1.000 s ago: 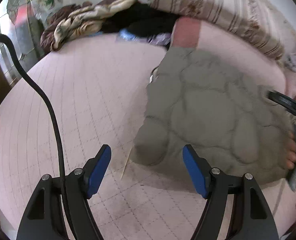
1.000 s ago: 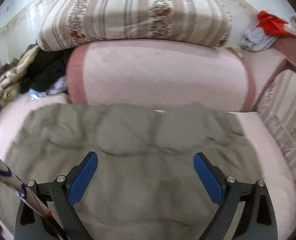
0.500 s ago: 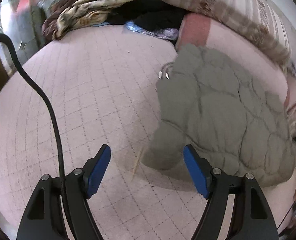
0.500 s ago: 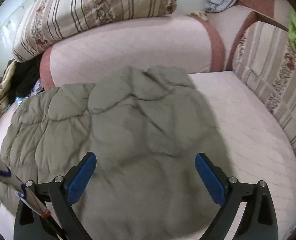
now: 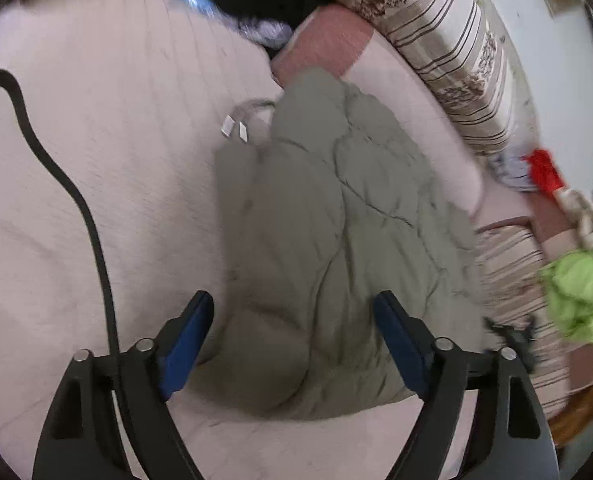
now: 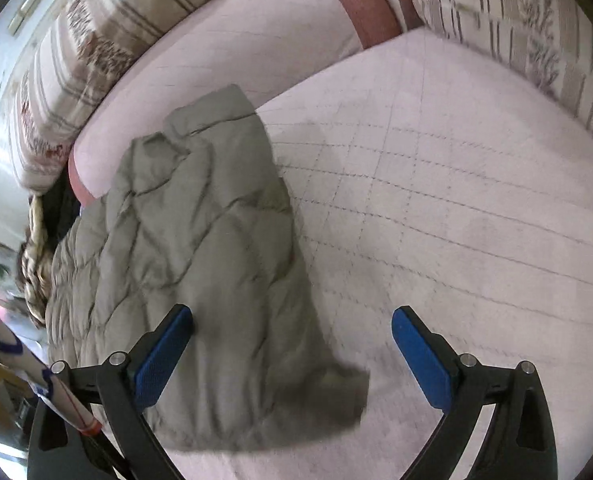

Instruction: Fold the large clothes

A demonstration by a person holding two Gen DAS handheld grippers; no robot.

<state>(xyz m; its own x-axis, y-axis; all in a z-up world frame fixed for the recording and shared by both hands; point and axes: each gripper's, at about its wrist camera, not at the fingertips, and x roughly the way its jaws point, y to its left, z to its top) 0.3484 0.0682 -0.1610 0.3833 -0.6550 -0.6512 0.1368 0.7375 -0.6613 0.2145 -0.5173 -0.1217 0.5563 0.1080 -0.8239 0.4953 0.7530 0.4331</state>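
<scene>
1. We hold the left gripper (image 5: pixel 292 340) with its blue pads spread wide and nothing between them; it hangs over the near end of the quilted jacket (image 5: pixel 336 248), likely lined up to take that edge for a fold.
2. We keep the right gripper (image 6: pixel 292 354) spread as well, empty, above the jacket's near corner at about 7 o'clock of its view, which suggests a two-handed lift from opposite ends.
3. The jacket lies on the pink quilted mattress (image 6: pixel 456 208), its far end running up toward 11 o'clock against the pink bolster (image 6: pixel 232 52), so it stays flat and reachable from both sides.
4. The jacket is grey-green, puffy, stitched into soft panels, and already gathered into a long narrow bundle with rumpled edges.
5. Two small white tags on a cord (image 5: pixel 234 128) poke out at its left side in the left view.
6. We judge the fold part done, with another fold still to come.
</scene>
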